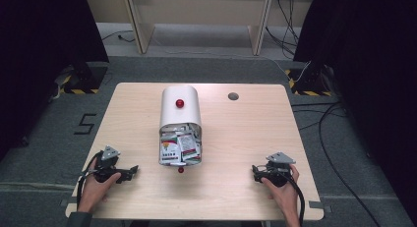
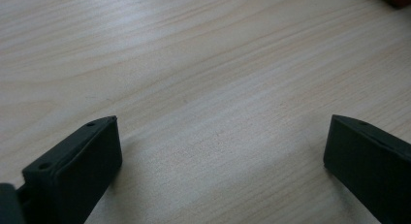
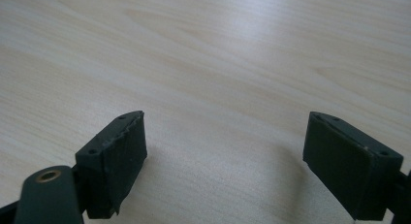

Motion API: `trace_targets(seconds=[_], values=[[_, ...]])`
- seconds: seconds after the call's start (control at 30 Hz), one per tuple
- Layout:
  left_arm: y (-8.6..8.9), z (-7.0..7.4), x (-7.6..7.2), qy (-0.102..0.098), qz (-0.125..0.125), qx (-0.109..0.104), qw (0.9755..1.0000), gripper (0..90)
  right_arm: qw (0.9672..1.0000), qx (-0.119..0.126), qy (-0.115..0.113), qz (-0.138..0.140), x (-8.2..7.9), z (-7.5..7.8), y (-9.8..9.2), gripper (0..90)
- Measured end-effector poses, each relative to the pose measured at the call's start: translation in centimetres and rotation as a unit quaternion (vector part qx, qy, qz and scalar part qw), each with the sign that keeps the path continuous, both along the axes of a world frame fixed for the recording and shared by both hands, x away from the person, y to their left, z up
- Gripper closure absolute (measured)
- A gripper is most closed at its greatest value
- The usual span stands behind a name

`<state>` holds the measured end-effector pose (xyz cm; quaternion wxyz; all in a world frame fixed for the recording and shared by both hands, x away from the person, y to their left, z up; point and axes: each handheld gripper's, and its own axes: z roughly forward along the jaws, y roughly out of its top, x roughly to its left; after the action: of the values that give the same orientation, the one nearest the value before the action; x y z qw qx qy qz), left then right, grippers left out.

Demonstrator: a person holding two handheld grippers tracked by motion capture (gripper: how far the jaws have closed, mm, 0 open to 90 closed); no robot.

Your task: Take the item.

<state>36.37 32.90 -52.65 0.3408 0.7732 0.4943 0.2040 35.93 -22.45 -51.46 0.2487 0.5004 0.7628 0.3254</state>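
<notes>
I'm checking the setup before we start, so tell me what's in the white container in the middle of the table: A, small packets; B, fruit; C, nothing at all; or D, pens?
A: the high view shows the white container lying on the table, its open part packed with small printed packets.

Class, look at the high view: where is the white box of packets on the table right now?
The white box lies mid-table, slightly left of centre, between the left gripper and right gripper but farther back.

Grey carpet floor [image 1: 44, 153], black curtains [image 1: 39, 35], cables [image 1: 339, 153].
</notes>
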Motion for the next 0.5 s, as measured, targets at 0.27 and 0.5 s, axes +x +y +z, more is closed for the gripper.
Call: trace_targets(seconds=[0.27, 0.5], values=[[0.0, 0.0, 0.0, 0.0, 0.0, 0.0, 1.0, 0.0, 0.9991, 0.034, -0.025, -0.008, -0.6, 1.1, 0.4, 18.2], [0.0, 0.0, 0.0, 0.0, 0.0, 0.0, 1.0, 0.0, 0.9975, 0.046, -0.052, 0.01, -1.2, 2.6, 1.5, 18.2]])
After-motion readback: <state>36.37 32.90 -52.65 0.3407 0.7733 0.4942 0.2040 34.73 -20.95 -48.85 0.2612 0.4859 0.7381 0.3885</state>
